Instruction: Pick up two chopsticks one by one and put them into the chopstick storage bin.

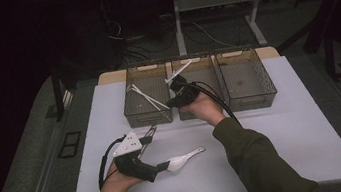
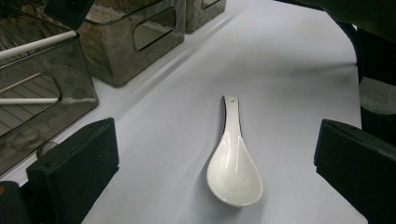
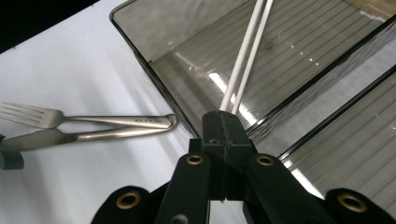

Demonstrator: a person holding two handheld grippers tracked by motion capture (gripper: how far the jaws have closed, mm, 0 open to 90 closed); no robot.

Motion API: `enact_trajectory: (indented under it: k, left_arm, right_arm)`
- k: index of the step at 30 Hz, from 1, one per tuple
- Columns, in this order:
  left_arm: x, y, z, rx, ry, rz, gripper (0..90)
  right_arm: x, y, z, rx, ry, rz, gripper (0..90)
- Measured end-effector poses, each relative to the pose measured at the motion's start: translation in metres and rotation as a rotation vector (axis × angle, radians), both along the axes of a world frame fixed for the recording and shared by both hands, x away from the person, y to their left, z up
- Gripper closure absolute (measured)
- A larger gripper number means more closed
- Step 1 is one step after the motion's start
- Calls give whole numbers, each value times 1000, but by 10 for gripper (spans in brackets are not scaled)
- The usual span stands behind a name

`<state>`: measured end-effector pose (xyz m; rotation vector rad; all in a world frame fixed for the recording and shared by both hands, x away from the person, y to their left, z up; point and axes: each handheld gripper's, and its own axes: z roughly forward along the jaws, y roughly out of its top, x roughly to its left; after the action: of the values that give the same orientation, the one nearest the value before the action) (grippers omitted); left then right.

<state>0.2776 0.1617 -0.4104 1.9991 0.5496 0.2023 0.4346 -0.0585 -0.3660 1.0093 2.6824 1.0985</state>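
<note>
The right tongs (image 3: 223, 122) are shut tight on a pair of thin white plastic chopsticks (image 3: 245, 56), held over the middle clear smoky plastic bin (image 1: 194, 72). The left tongs (image 2: 217, 163) are wide open around a white china soup spoon (image 2: 233, 165) lying on the white desk (image 1: 284, 130).

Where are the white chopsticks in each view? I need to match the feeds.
High view: white chopsticks slant across the left tray, centre.
Left gripper view: chopsticks at top-left edge, above that tray's wall.
Right gripper view: chopsticks at top centre, rising from the shut right gripper.
Shared landmark: the left tray.
</note>
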Motion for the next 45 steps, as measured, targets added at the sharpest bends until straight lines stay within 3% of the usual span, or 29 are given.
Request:
enact_trajectory:
  k: [7,12,18,23,30,40,45]
  left_arm:
    - [0,0,0,4,-7,-1,0]
    - [-1,0,0,1,-1,2,0]
    - [0,-1,0,6,-6,-1,0]
    - [0,-1,0,5,-4,2,0]
    - [0,0,0,6,-8,-2,0]
    - [1,-2,-1,27,-6,-8,0]
    - [1,-2,-2,31,-2,0,0]
  right_arm:
    - [5,2,-4,11,20,-4,896]
    - [2,3,-2,26,2,-2,897]
    - [-4,5,2,6,-7,12,897]
    - [-1,7,-2,-3,-5,4,897]
    - [-4,-2,4,44,-11,3,896]
    - [-25,-45,14,165,-23,4,644]
    - [-40,-68,14,194,-53,-8,511]
